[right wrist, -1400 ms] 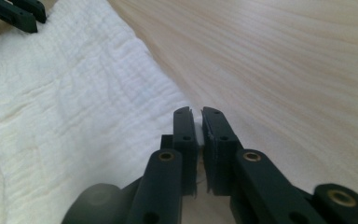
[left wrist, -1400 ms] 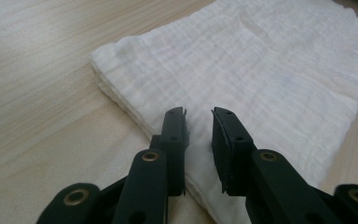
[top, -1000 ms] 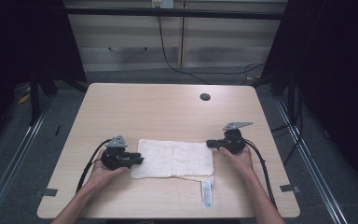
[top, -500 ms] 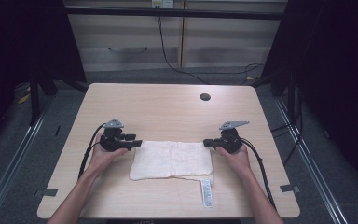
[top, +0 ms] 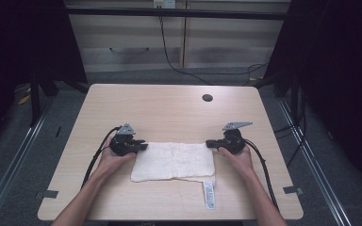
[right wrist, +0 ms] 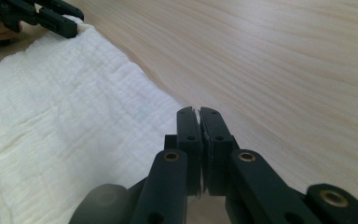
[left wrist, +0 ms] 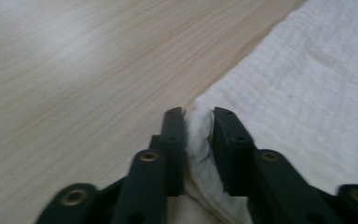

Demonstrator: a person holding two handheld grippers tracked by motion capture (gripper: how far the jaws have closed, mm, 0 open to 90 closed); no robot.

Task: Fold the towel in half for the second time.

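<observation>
A white cloth point(top: 174, 160) lies flat on the wooden table point(top: 169, 113), a little in from its front edge. My left gripper point(top: 143, 146) is at the cloth's far left corner. In the left gripper view its jaws point(left wrist: 198, 114) have just been closing and now pinch a bunched fold of the cloth point(left wrist: 307, 93). My right gripper point(top: 209, 143) is at the far right corner. In the right gripper view its jaws point(right wrist: 197, 112) are pressed together with a thin white sliver of the cloth point(right wrist: 65, 107) between the tips. The left gripper point(right wrist: 51, 18) shows across the cloth there.
A white label strip point(top: 209, 194) lies by the cloth's near right corner, close to the table's front edge. A dark round hole point(top: 207, 98) sits in the table's far part. Cables trail back from both grippers along the forearms.
My left gripper has moved away from me along the cloth's left edge to its far corner and closed on it. The right gripper has stayed put.
</observation>
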